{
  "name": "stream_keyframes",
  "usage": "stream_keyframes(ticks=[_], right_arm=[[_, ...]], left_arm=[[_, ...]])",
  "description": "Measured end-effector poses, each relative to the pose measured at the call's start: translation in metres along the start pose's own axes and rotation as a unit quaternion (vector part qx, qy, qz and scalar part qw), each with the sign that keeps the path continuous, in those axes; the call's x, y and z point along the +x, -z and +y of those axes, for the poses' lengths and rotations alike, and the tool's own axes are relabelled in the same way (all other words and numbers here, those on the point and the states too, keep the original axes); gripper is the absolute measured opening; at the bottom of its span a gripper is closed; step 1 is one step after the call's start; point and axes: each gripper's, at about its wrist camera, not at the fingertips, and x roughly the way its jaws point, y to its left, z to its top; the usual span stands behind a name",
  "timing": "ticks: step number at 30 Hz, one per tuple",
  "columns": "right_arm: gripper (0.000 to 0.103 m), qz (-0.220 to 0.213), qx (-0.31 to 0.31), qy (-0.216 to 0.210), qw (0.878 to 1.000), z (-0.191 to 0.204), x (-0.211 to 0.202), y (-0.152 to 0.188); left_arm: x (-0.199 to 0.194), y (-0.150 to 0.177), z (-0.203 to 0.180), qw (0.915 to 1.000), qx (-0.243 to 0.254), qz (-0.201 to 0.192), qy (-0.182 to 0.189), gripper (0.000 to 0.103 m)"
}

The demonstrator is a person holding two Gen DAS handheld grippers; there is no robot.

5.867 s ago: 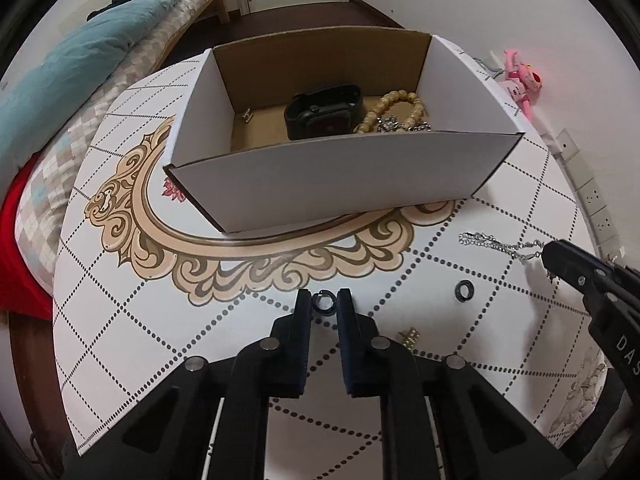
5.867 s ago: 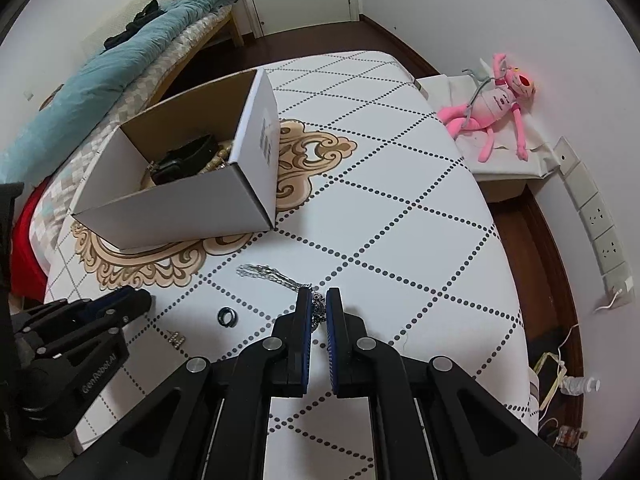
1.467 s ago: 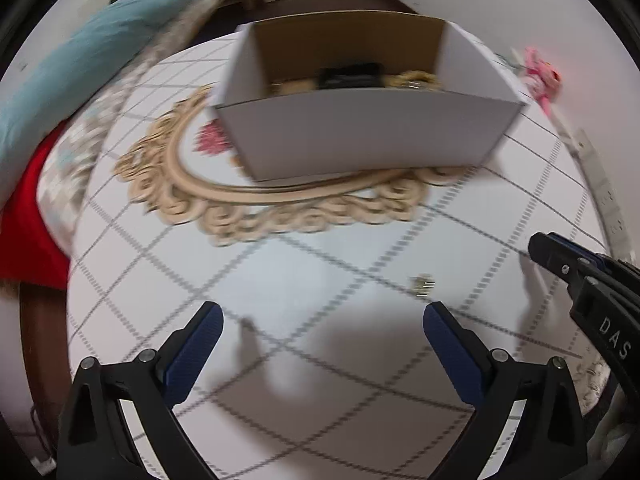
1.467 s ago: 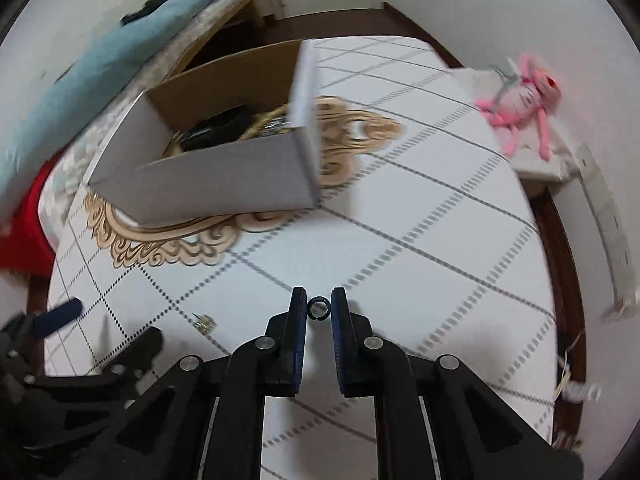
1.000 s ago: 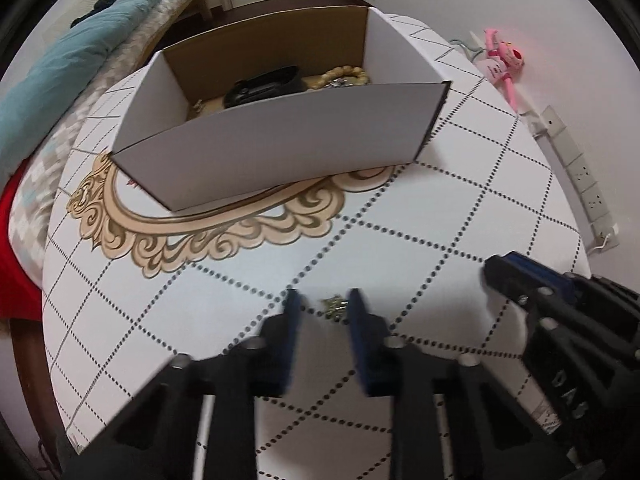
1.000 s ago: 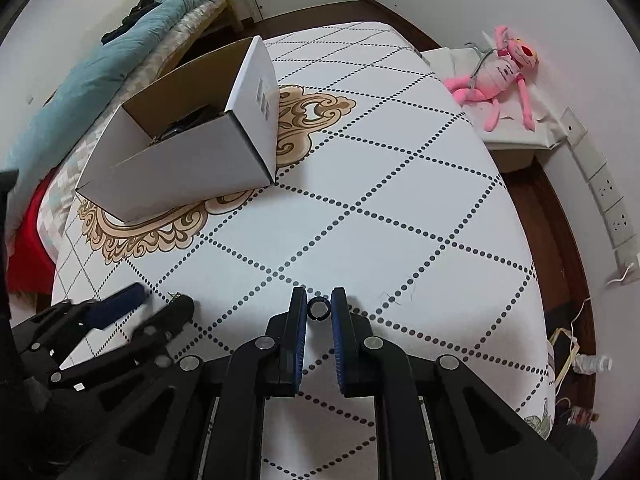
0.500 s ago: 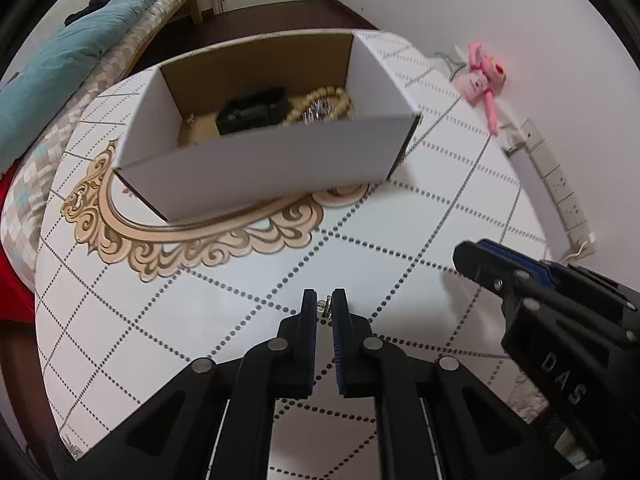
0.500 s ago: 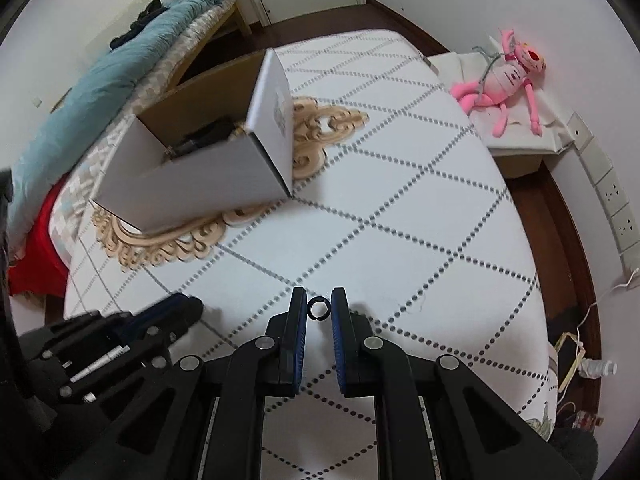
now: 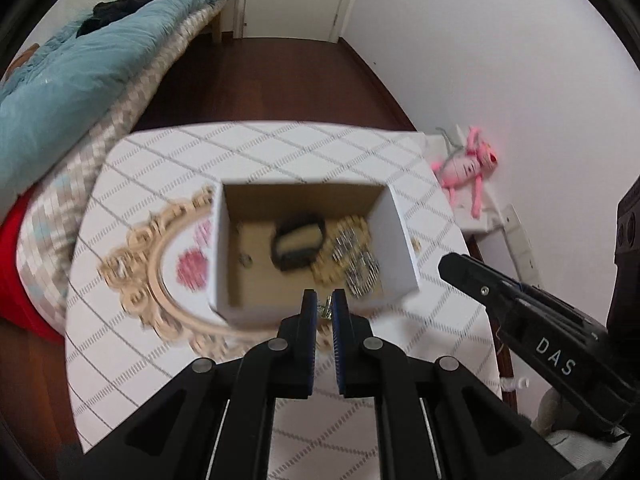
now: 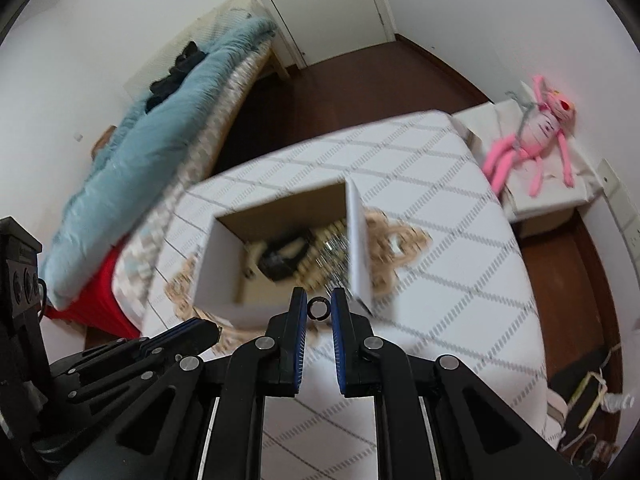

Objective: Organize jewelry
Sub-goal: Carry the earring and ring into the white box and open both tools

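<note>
Both claws hang above the open cardboard box [image 9: 394, 216] on the patterned bench [image 9: 280, 140]. The left claw [image 9: 324, 307] is pinched nearly closed on a small gold trinket [image 9: 325, 309], and the right claw [image 10: 319, 307] clamps a dark ring [image 10: 319, 307]. A black band [image 9: 298, 245] and beads [image 9: 352, 240] lie inside the box.

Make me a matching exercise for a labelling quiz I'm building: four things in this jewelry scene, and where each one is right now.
Things:
1. black ring
2. small gold piece
3. black watch
4. pink plush toy

Places:
A. lying inside the cardboard box
B. on the low white stand beside the table
C. between the right gripper's fingers
D. between the left gripper's fingers

Pairs: 1-C, 2-D, 3-A, 4-B
</note>
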Motion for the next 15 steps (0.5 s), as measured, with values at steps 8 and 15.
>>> stream_keyframes(ticks=[8,15], right_arm=[[0.013,0.066,-0.017,-0.013,0.998,0.019,0.053,-0.042],[0.016,0.140,-0.028,0.011,0.990,0.019,0.098,-0.056]], left_arm=[[0.035,-0.043,0.039,0.9976,-0.038,0.050,-0.029,0.007],[0.046,-0.053,0.048,0.9943,-0.037,0.066,-0.075,0.017]])
